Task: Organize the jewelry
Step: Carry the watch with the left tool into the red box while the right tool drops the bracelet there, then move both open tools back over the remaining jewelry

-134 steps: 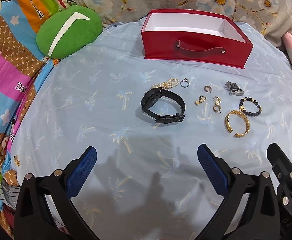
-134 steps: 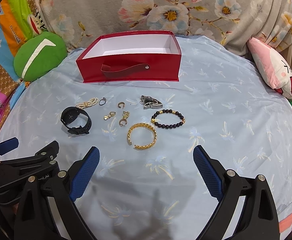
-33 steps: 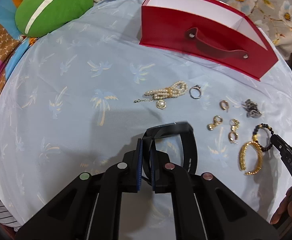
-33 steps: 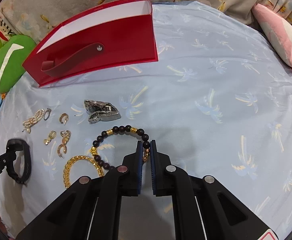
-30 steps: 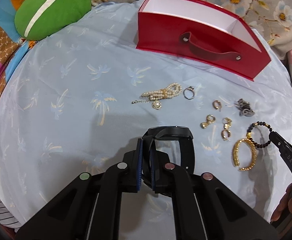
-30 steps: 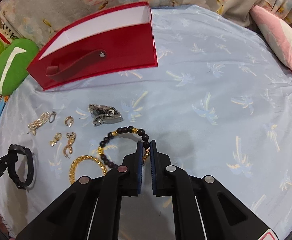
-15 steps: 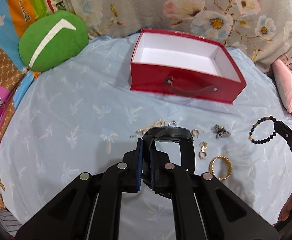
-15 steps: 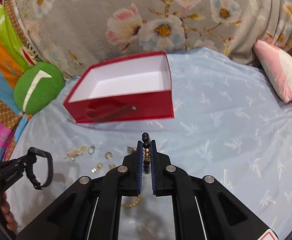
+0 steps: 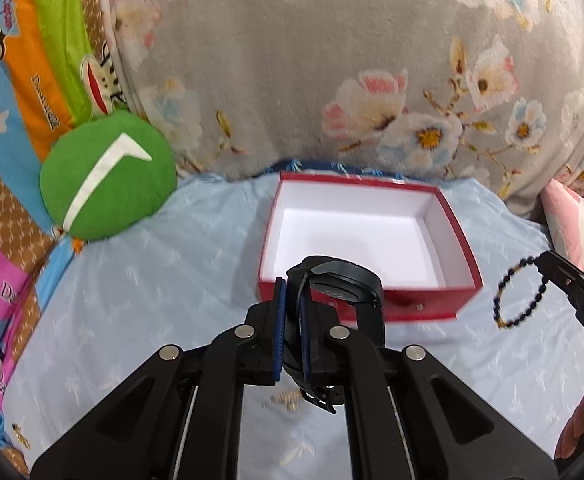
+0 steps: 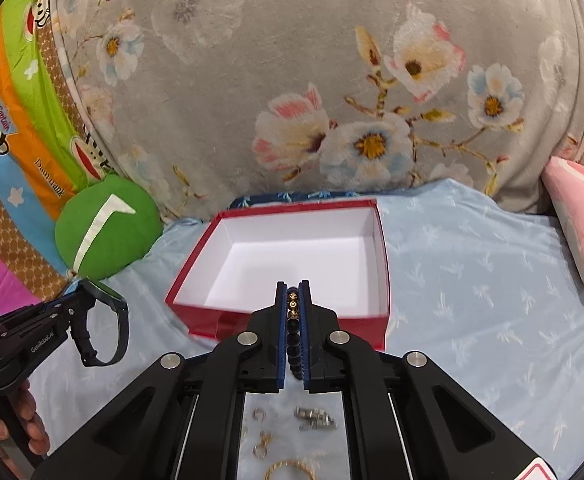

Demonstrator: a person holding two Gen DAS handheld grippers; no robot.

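Observation:
My left gripper (image 9: 291, 286) is shut on the strap of a black watch (image 9: 346, 280), held in the air in front of the open red box (image 9: 462, 240). The box's white inside holds nothing. My right gripper (image 10: 292, 286) is shut on a black bead bracelet (image 10: 293, 326) with gold beads, just before the box's (image 10: 202, 322) front wall. From the left wrist view the bracelet (image 9: 518, 300) dangles from the right gripper (image 9: 546, 258). In the right wrist view the watch (image 10: 110, 328) hangs from the left gripper (image 10: 84, 298).
On the blue cloth beneath lie a gold bangle (image 10: 290, 468), a silver clip (image 10: 316, 416), small earrings (image 10: 261, 446) and a pearl bracelet (image 9: 286, 398). A green cushion (image 9: 106, 176) sits left of the box, a pink pillow (image 10: 580, 224) right, a floral cushion (image 10: 332, 80) behind.
Both grippers have risen off the cloth with the watch and the bead bracelet and moved toward the red box. The other jewelry has dropped below the fingers in view.

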